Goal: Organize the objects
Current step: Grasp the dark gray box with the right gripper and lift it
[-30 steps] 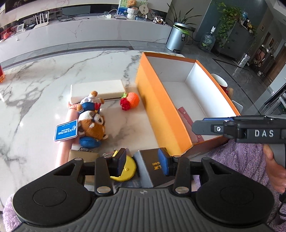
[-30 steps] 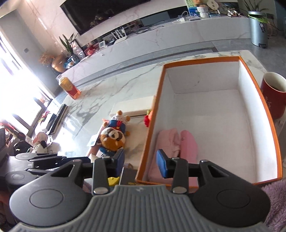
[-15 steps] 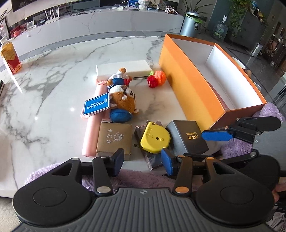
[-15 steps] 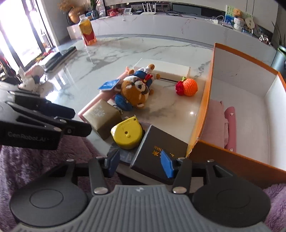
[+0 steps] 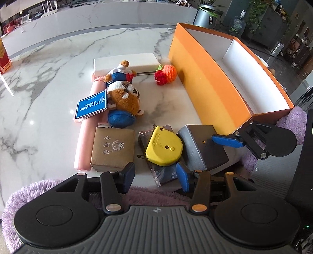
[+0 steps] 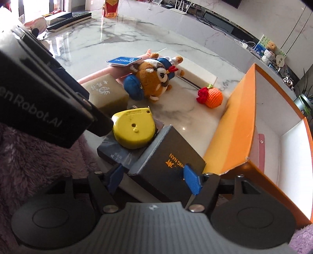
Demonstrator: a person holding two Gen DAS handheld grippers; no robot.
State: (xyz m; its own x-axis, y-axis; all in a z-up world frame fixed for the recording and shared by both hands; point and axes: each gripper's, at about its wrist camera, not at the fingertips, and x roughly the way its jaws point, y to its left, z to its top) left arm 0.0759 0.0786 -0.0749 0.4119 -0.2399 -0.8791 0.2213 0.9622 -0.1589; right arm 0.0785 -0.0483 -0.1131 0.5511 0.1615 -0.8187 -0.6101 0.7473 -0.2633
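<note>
An orange box (image 5: 217, 82) with white inside stands on the marble table at the right; it also shows in the right wrist view (image 6: 240, 125), holding something pink. My right gripper (image 6: 154, 177) is open, its jaws either side of the near end of a dark grey box (image 6: 166, 162) with gold lettering, seen too in the left wrist view (image 5: 201, 146). A yellow tape measure (image 5: 163, 149) lies on a flat dark case. My left gripper (image 5: 155, 175) is open and empty, just short of that case.
A brown gift box (image 5: 113, 148), a pink tube (image 5: 86, 125), a plush toy (image 5: 123, 95) with a blue tag, a crocheted orange (image 5: 166, 74) and a white slab (image 5: 127, 62) lie on the table. A red carton (image 6: 111, 7) stands far back.
Both grippers pulled back from the orange box toward the table's near edge. The right gripper swung left and came down around the dark grey box.
</note>
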